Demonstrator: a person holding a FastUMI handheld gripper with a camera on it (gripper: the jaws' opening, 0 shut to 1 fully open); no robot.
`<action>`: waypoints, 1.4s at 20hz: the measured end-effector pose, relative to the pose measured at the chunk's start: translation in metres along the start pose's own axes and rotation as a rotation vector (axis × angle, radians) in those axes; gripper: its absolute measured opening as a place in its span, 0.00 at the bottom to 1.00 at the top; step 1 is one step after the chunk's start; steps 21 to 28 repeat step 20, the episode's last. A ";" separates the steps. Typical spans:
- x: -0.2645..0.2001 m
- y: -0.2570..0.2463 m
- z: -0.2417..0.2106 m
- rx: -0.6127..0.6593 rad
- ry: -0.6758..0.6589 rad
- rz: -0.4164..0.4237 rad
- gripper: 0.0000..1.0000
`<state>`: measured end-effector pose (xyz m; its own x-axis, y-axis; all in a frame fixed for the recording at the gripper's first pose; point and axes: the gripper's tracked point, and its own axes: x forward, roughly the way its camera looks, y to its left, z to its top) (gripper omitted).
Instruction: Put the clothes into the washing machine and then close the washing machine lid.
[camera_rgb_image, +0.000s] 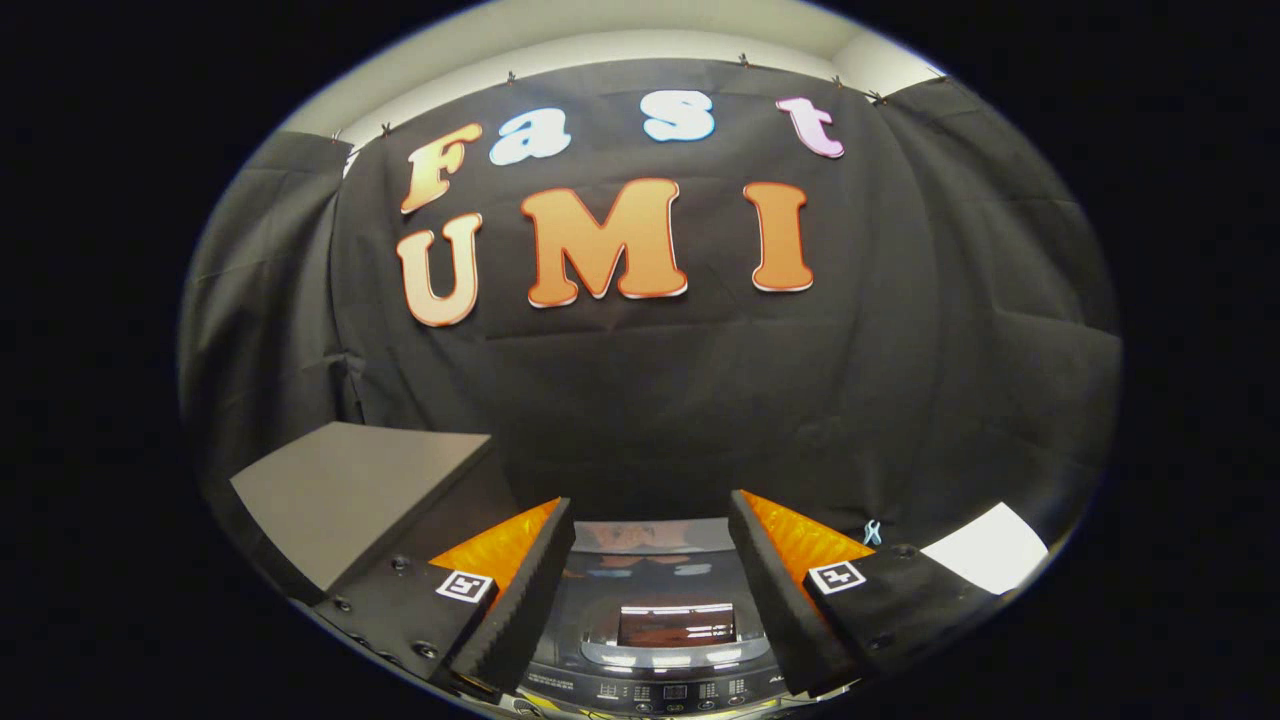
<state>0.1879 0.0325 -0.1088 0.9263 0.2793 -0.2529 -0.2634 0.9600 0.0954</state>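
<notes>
Washing machine (655, 640) sits low between the fingers, top-loader, seen from above its control panel (668, 690). Lid (650, 555) looks down: glossy dark surface with reflections, a lighter window patch at the centre. Can't see inside the drum, so contents can't be told. No clothes identifiable from this angle

Gripper (650, 530) is spread wide, nothing between the fingers, neither pad touching anything. Left finger (520, 590) at about 7 o'clock from the lid centre, right finger (790, 590) at about 5 o'clock. Machine top lies below and just ahead of the tips, apart from them. Square marker tags on both finger bodies

Surroundings: dark grey slanted box or panel (350, 490) at 9 o'clock from the left finger, close beside it. White sheet or board (985, 548) at 3 o'clock from the right finger, corner showing. Small light-blue clip (872, 533) on the cloth just above the right finger. Black cloth booth wall (650, 400) at 12 o'clock beyond the machine, creased, pinned along its top edge; pale room wall (620, 40) above that
</notes>
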 end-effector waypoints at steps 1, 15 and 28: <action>-0.008 0.000 0.008 0.001 -0.018 0.001 0.99; -0.098 -0.061 0.081 0.003 -0.187 -0.064 0.98; -0.118 -0.086 0.082 0.003 -0.202 -0.108 0.98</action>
